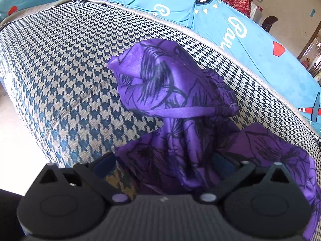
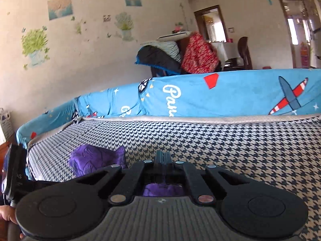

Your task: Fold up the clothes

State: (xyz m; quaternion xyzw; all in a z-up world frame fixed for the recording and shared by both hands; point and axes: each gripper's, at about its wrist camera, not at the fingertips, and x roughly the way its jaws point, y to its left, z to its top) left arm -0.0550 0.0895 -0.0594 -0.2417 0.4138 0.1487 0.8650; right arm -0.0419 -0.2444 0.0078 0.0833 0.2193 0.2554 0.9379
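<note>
Left wrist shows spread fingers [image 1: 160,160] around purple garment [image 1: 170,92]; right wrist shows fingers [image 2: 163,156] pressed together.

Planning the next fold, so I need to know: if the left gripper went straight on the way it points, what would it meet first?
The left gripper would first meet the bunched purple printed garment directly ahead; some of its cloth already lies between the open fingers. Behind it is the houndstooth-patterned seat cover. Depth is hard to judge.

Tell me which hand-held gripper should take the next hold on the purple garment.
Left, probably. The left hand-held gripper is open, with the purple garment bunched between its fingers. The right hand-held gripper is shut; whether it pinches cloth cannot be told, and the bunch lies off to its left.
</note>
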